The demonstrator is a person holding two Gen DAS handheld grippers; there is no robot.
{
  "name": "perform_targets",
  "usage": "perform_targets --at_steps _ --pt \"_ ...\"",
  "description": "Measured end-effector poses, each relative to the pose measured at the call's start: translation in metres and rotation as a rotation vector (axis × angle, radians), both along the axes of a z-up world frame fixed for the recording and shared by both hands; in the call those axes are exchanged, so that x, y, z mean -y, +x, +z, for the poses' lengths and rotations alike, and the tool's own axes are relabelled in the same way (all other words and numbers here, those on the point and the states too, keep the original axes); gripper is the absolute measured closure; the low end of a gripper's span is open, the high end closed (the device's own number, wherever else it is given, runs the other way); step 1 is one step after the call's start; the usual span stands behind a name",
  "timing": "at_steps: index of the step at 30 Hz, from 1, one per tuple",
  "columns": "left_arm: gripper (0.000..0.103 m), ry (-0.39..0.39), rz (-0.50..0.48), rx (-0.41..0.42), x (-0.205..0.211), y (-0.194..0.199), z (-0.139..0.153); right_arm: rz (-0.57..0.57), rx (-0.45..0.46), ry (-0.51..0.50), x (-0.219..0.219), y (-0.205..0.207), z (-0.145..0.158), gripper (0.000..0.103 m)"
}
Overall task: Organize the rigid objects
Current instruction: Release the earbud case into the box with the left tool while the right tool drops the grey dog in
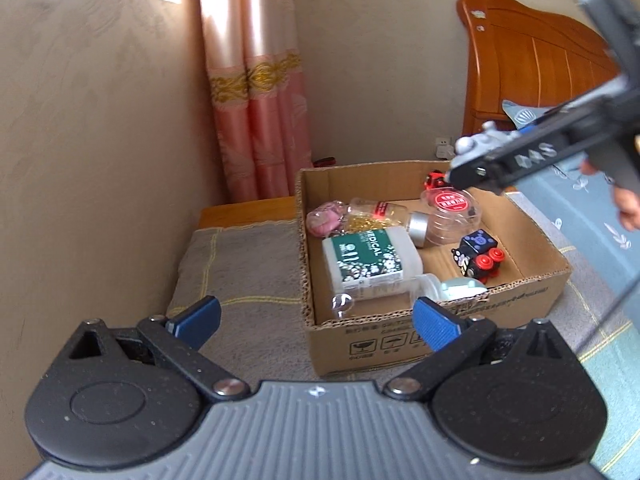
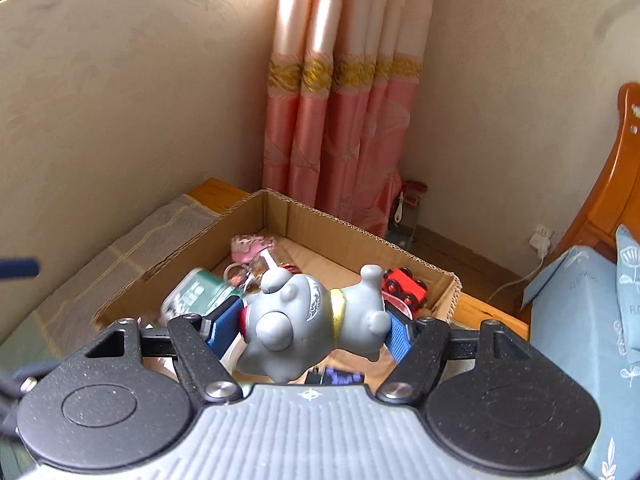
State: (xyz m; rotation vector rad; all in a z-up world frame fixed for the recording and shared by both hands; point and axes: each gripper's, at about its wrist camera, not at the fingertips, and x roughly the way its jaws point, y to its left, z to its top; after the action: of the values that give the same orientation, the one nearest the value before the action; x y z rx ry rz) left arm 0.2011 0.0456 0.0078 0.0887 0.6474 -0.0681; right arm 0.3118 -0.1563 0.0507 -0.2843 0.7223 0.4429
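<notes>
Right wrist: grey, gold-collared toy figure (image 2: 316, 320)

Left gripper (image 1: 316, 322): speckled black body, two round black housings at seven and five o'clock, a ribbed grey plate between them with a small white cross mark at its top. Silver screws pin the black linkage arms, and blue ribbed pads (image 1: 436, 326) cap the fingers. Right gripper (image 2: 308, 330): same build, grey ribbed plate at six o'clock, blue textured pads (image 2: 398, 338), silver screws, triangular cut-outs in the black brackets.
</notes>
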Motion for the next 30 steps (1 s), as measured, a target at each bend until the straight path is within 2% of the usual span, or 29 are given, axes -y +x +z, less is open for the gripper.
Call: perform_targets --at_steps 5,10,12,13,14,24,30 --pt "0.001 -0.006 0.018 -0.005 -0.007 -0.002 -0.001 -0.028 -0.099 -0.006 -0.010 0.033 -0.015 0.027" --pt "0.001 -0.003 0.024 0.002 -0.010 -0.001 -0.001 -0.013 -0.152 -0.057 -0.015 0.032 -0.031 0.025" --pt "0.001 -0.002 0.024 0.002 -0.010 -0.001 -0.001 -0.011 -0.137 -0.063 -0.016 0.028 -0.032 0.014" --pt "0.001 -0.001 0.022 0.003 -0.010 -0.001 -0.001 -0.013 -0.122 -0.067 -0.016 0.025 -0.032 0.004" --pt "0.001 0.001 0.022 0.004 -0.010 -0.001 -0.001 -0.011 -0.109 -0.069 -0.016 0.023 -0.030 0.000" --pt "0.001 0.021 0.023 0.022 -0.003 -0.009 0.006 -0.022 -0.098 -0.081 -0.015 0.012 -0.021 0.000" --pt "0.001 0.005 0.031 0.027 -0.003 -0.014 0.013 -0.050 -0.102 -0.089 -0.013 -0.010 -0.017 0.000"
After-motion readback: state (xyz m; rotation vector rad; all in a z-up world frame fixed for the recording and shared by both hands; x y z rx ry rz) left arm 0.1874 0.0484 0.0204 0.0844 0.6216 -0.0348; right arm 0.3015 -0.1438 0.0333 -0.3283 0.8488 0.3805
